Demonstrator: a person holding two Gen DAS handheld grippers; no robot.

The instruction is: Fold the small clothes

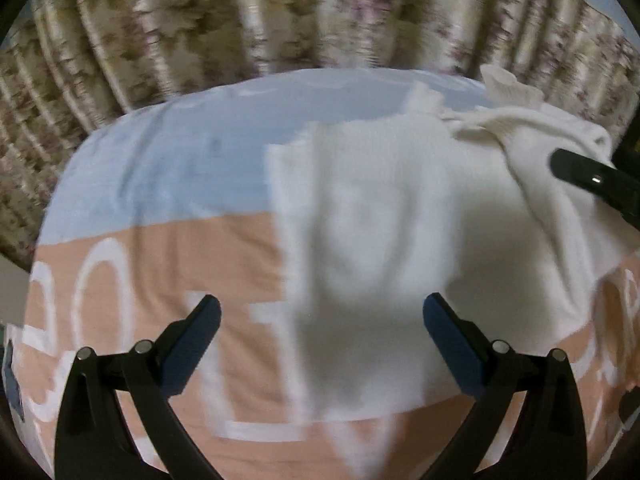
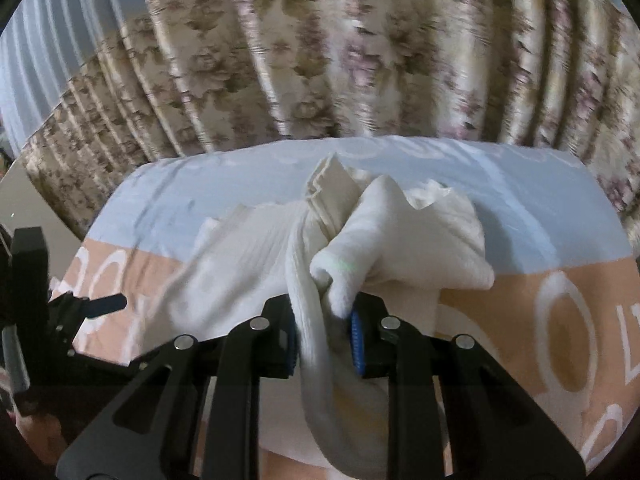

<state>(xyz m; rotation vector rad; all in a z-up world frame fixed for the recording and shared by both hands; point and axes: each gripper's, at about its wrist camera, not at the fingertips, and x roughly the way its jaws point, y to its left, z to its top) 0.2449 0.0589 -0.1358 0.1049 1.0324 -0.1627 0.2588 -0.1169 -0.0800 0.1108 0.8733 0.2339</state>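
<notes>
White garment (image 1: 380, 216) lies lengthwise toward curtain; right gripper (image 2: 325, 334) jaws pinch it, left gripper (image 1: 320, 332) jaws wide, empty.

Top (image 2: 400, 232) looks like soft ribbed knit, bedsheet (image 1: 160, 168) smooth matt cotton, curtain (image 2: 360, 60) slightly shiny, claws (image 1: 320, 320) black plastic.

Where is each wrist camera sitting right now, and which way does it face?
Left wrist: on the open left gripper, low over the bed cover, facing the white garment and floral curtain; the right gripper's tip enters at right.
Right wrist: on the right gripper, shut on bunched garment, facing the curtain; left gripper shows at left.
Shared: garment, bed cover, curtain.
</notes>
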